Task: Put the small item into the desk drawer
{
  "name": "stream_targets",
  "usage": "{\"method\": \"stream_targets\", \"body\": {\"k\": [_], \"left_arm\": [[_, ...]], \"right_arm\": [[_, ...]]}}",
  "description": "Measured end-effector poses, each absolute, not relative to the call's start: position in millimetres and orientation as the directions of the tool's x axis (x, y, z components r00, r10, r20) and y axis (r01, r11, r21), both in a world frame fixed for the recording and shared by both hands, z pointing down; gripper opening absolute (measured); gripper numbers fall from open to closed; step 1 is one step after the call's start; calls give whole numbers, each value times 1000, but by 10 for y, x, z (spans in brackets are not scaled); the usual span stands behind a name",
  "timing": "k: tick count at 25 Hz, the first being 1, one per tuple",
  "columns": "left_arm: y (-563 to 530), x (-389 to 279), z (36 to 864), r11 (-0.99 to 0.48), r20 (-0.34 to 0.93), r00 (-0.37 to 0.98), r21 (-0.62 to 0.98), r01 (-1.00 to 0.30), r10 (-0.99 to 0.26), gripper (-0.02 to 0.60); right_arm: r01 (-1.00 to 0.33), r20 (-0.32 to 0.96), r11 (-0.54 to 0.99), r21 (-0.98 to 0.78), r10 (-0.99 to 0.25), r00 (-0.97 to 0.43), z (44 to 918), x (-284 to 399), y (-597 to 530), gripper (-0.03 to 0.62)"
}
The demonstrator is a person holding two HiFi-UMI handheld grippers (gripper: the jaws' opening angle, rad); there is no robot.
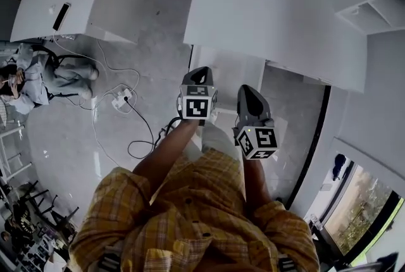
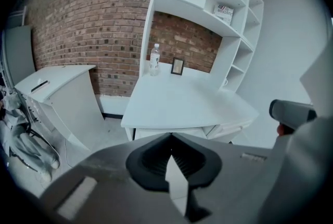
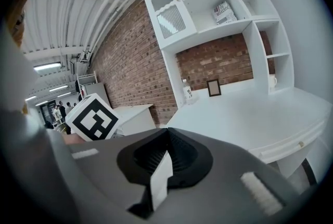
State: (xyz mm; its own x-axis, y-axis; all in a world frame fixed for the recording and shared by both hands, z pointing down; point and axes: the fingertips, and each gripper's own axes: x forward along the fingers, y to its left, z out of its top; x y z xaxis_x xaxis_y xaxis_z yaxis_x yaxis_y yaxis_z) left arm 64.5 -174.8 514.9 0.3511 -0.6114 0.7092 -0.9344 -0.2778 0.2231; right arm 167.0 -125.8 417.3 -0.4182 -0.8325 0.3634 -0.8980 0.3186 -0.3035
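The left claw is squeezed tight with nothing in it. So is the right claw. The white desk stands ahead of both claws.

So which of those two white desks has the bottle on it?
The bigger desk under the shelves; its bottle stands beside a picture frame.

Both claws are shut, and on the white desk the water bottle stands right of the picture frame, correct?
No. The water bottle stands left of the picture frame, as the left gripper view shows. The rest holds: the left claw and right claw are shut, and both things stand on the white desk.
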Motion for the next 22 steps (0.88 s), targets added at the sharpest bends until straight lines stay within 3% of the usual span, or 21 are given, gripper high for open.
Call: {"method": "stream_targets", "body": {"k": [22], "left_arm": [[-1557, 328, 3653, -336, 430, 367, 149, -930, -825, 3]], "right_arm": [[-881, 238, 414, -229, -854, -464, 3324, 1383, -1274, -3]]}}
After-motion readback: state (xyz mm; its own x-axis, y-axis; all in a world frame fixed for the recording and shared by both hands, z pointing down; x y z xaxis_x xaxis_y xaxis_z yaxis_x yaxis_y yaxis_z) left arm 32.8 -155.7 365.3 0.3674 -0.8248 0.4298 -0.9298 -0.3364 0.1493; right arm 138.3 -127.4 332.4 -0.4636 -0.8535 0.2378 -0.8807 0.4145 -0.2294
